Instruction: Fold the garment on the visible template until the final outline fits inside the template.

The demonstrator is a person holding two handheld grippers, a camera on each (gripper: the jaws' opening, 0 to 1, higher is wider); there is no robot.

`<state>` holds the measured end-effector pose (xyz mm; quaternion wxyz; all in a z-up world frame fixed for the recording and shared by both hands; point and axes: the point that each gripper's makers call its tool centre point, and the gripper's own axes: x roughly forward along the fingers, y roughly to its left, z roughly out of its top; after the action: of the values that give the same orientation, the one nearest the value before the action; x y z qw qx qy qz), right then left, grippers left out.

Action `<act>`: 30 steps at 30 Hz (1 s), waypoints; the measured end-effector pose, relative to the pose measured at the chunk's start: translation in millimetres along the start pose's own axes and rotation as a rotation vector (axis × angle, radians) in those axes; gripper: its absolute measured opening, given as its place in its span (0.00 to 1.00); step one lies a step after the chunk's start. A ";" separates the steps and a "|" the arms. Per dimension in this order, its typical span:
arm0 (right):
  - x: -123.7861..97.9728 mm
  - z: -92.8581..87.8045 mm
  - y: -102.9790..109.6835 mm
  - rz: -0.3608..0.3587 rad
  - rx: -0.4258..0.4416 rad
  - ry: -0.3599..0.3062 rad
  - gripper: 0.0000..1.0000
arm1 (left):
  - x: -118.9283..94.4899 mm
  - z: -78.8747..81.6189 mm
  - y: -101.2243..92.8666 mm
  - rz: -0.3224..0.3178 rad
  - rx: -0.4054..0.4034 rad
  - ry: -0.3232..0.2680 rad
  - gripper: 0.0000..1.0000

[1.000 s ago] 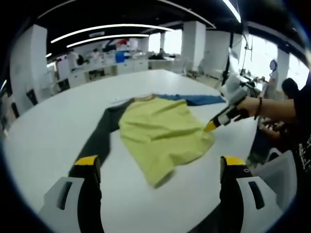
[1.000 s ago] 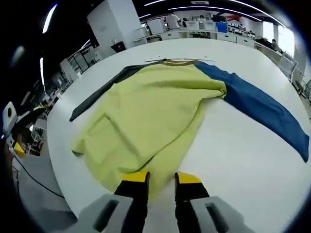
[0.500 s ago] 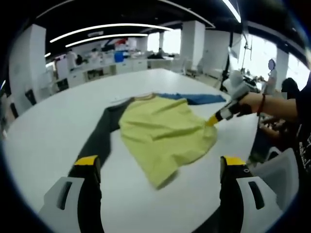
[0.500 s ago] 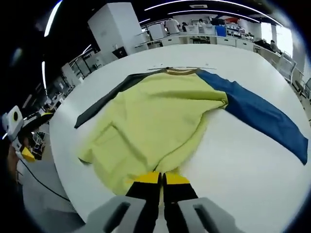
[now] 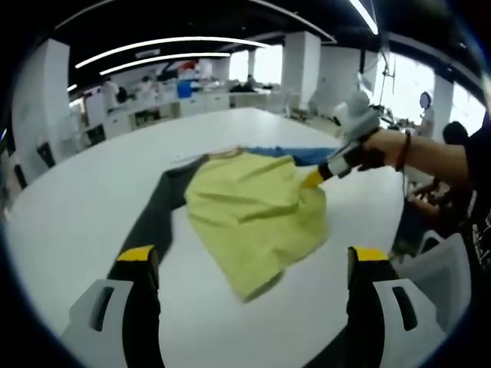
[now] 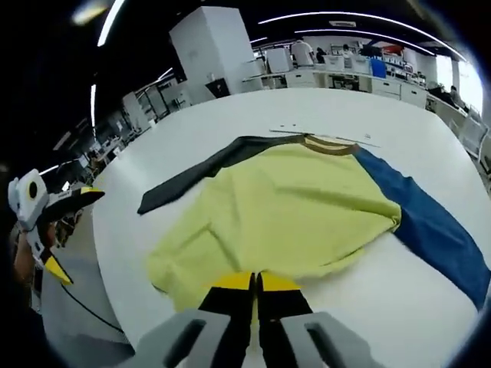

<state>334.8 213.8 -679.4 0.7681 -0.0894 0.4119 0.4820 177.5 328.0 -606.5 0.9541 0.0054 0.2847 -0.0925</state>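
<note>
Yellow garment (image 6: 295, 218) hem pinched in right gripper (image 6: 256, 282) jaws, left gripper (image 5: 249, 264) jaws spread, clear of it

An open-plan office or lab: beyond the big white table (image 5: 69, 207) stand desks (image 5: 169, 103), white pillars (image 5: 301, 65), ceiling strip lights (image 5: 153, 44) and windows (image 5: 403, 88).

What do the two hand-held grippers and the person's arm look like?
Each gripper has pale grey bodies, black jaws and yellow tips: the left gripper and the right gripper. In the left gripper view, the right gripper carries a white box, and the person's arm wears a red-and-dark wristband and a dark sleeve.
</note>
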 end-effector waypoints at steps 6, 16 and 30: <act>23.9 2.5 2.5 0.018 0.039 0.036 0.00 | -3.4 -1.8 -0.2 0.001 0.001 0.002 0.99; 47.4 -9.3 -3.8 -0.002 0.034 0.105 0.00 | -5.9 0.0 2.2 0.020 -0.024 -0.019 0.99; 47.2 -8.9 1.8 0.037 0.090 0.111 0.09 | -11.1 -5.2 -1.0 0.037 -0.048 -0.009 0.99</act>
<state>337.7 241.4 -718.6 0.7382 -0.0739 0.4769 0.4714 165.4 329.2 -604.7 0.9569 -0.0128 0.2823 -0.0677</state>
